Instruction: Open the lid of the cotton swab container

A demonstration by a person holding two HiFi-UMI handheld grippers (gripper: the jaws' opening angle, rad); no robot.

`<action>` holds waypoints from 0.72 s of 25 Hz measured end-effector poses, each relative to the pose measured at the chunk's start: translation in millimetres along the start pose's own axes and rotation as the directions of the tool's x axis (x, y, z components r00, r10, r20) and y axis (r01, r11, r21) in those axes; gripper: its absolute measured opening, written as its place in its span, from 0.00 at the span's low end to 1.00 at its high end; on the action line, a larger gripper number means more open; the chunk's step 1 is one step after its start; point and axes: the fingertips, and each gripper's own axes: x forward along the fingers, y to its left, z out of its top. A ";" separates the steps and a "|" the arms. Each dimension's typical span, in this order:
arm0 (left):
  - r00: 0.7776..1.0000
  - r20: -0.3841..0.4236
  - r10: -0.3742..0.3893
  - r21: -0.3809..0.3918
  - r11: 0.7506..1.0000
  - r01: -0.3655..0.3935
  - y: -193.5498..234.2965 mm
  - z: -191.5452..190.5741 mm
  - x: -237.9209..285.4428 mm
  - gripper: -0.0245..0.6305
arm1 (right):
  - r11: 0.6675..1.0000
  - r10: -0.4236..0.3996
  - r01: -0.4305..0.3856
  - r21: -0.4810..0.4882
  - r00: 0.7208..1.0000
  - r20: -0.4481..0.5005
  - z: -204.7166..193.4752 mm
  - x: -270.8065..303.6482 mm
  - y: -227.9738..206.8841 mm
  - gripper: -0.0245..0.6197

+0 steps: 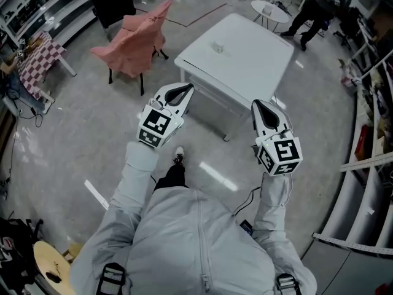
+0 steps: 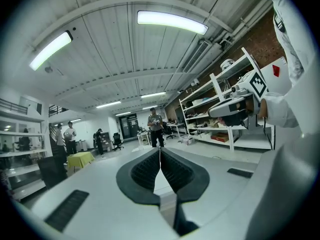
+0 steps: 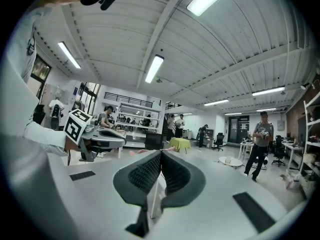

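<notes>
A pale, glossy floor [image 1: 80, 146] fills most of the head view. On it, far from the person and a little to the right, stands a white table [image 1: 245, 60], set at an angle with one corner pointing towards the near side. The person's light grey jacket [image 1: 196, 244] takes up the near edge of that view, and both sleeves reach forward. To the left of the table is a chair draped in pink cloth [image 1: 138, 39]. Farther left there is a checkered cloth [image 1: 38, 57]. At the far right another person [image 1: 316, 5] stands beside a small round table [image 1: 270, 9].

The left gripper [image 1: 187, 90] is held in the air near the table's near-left corner, well short of the tabletop's middle. In the left gripper view its dark ribbed jaws are clenched together, tip to tip, with nothing between them. The right gripper [image 1: 261, 106] is held level with it, just off the table's near-right edge. The right gripper view shows its jaws pressed together and empty as well. Each gripper appears in the other's view, with its marker cube showing.

The cotton swab container [image 1: 217, 46] is a small clear thing sitting alone on the far-left part of the tabletop. It is well apart from both grippers and too small for its lid to be made out.
</notes>
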 end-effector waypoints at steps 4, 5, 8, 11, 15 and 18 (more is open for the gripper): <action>1.000 -0.002 -0.010 -0.011 1.000 0.010 14.9 -13.1 24.8 0.07 | 1.000 0.002 -0.002 0.012 1.000 -0.003 -6.5 26.9 -14.4 0.09; 1.000 0.000 -0.012 -0.012 1.000 0.012 22.1 -16.9 32.0 0.07 | 1.000 0.000 0.000 0.010 1.000 -0.004 -7.6 36.7 -17.8 0.09; 1.000 0.007 -0.016 -0.014 1.000 0.016 51.4 -25.9 56.7 0.07 | 1.000 0.003 -0.003 -0.001 1.000 -0.007 -8.0 73.0 -28.9 0.09; 1.000 0.013 -0.021 -0.012 1.000 0.021 87.8 -28.7 87.9 0.07 | 1.000 0.003 -0.003 -0.013 1.000 -0.011 -2.0 114.7 -46.4 0.09; 0.999 0.014 -0.034 -0.011 0.999 0.034 138.1 -33.1 135.0 0.07 | 1.000 -0.010 0.010 -0.006 1.000 -0.018 5.4 173.5 -75.0 0.09; 0.999 0.014 -0.048 -0.015 0.999 0.048 172.2 -39.6 166.3 0.07 | 1.000 -0.022 0.022 -0.003 0.999 -0.023 6.5 215.5 -92.6 0.09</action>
